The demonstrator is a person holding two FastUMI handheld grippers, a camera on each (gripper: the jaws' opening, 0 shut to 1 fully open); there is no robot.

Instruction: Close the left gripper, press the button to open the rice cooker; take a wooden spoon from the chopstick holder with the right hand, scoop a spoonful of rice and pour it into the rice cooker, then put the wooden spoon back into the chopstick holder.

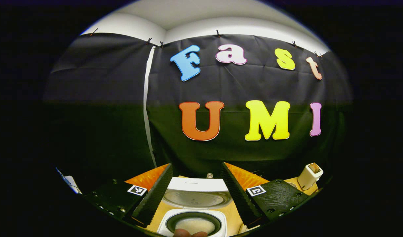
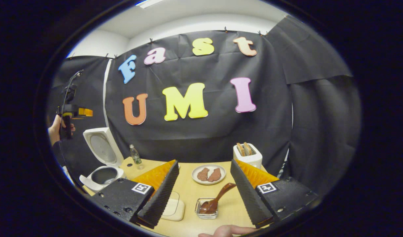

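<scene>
Rice cooker [image 1: 193,210] lid up, inner pot exposed, pale rice-like contents visible in pot in left gripper view; button step judged done. Left gripper [image 1: 196,194] raised above cooker, fingers spread wide, holding nothing; also seen far off at upper left in right gripper view, held in a hand [image 2: 56,130]. Right gripper [image 2: 204,194] over the bench [image 2: 188,197], fingers wide apart, empty. Wooden spoon [image 2: 216,200] lying bowl-down in small clear dish [image 2: 206,212], handle slanting up toward right finger, between the two fingers but not touched by either. Chopstick holder not identifiable from these views. Scoop-and-pour stage cannot be told: rice may already be in pot, or spoon not yet used; return of spoon to holder judged still outstanding. Room for moving: open bench between dish and cooker, pale flat block [image 2: 173,207] just beside dish on its left, under left finger. Plate [image 2: 208,174] with two brown pieces behind dish, toaster [image 2: 248,156] further back right, small bottle [image 2: 135,154] near upright cooker lid. Raised lid a likely obstacle on approach from behind; front approach to pot open. Cooker near bench's left edge; a fingertip [image 2: 226,230] at lower frame edge.
</scene>
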